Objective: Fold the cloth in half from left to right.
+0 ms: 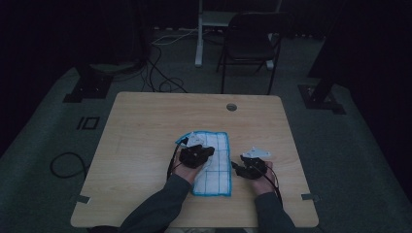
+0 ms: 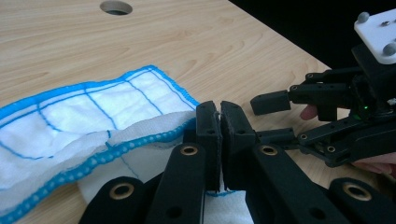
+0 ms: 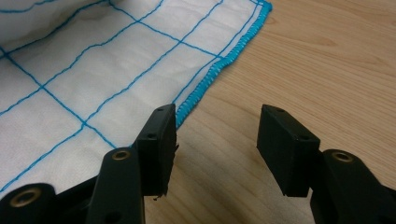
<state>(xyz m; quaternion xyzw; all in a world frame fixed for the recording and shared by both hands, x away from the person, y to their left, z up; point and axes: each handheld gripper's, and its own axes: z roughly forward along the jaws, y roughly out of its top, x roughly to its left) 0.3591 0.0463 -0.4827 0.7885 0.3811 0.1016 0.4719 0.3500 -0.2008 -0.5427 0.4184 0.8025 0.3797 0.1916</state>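
A white cloth (image 1: 212, 162) with blue grid lines is seen in the high view lying near the table's (image 1: 145, 121) front edge, about midway along it. In the left gripper view, the left gripper (image 2: 219, 122) is clamped on the cloth's lifted blue hem. The right gripper (image 3: 215, 140) is held open above bare wood just beside the cloth's edge, gripping nothing.

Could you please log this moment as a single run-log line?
left tongs: shut on cloth edge | right tongs: open beside cloth, holding nothing | table
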